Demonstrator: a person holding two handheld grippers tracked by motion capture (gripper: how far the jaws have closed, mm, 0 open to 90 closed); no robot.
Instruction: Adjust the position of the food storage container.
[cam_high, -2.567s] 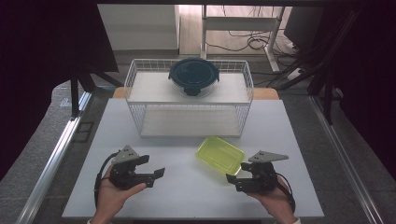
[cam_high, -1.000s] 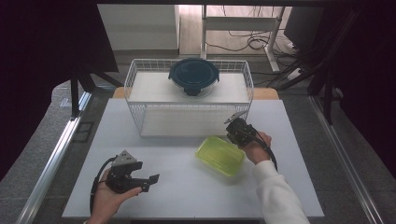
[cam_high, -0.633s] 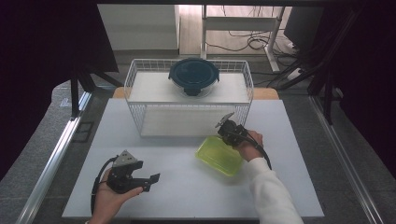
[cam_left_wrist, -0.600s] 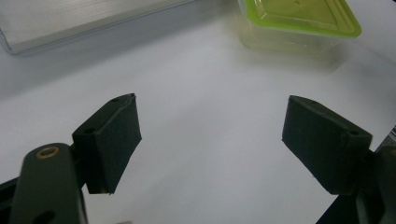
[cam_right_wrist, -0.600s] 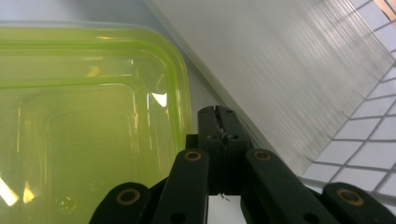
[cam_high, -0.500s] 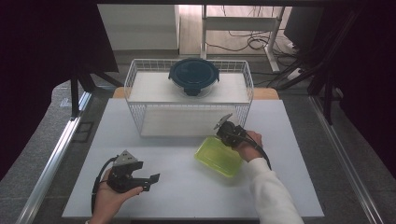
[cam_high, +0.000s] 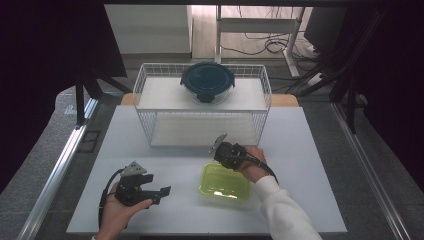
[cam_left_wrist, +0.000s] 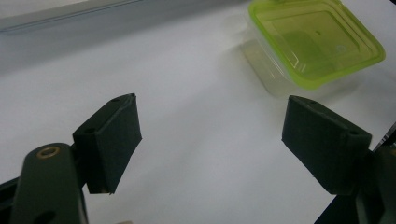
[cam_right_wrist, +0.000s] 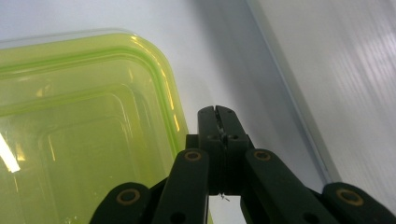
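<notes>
A clear box with a lime-green lid (cam_high: 225, 182) lies on the white table (cam_high: 310, 150) in front of a wire basket. My right gripper (cam_high: 223, 155) is shut with nothing in it, its jaws pressed together. It sits low at the box's far edge, pointing left. In the right gripper view the joined tips (cam_right_wrist: 218, 117) hover over bare table just beside the green lid (cam_right_wrist: 84, 121). My left gripper (cam_high: 161, 192) rests at the front left, open and empty. Between its wide-apart pads (cam_left_wrist: 114, 135) the table shows, with the green-lidded box (cam_left_wrist: 317, 42) farther off.
A white wire basket (cam_high: 150, 102) stands at the back middle of the table. A round container with a dark blue lid (cam_high: 207, 81) is at the basket's far side. A metal rail (cam_high: 55, 170) runs along the table's left.
The right gripper has travelled left and a little down, from the basket's front right corner to the box's far edge. Left hand and box stay put.
</notes>
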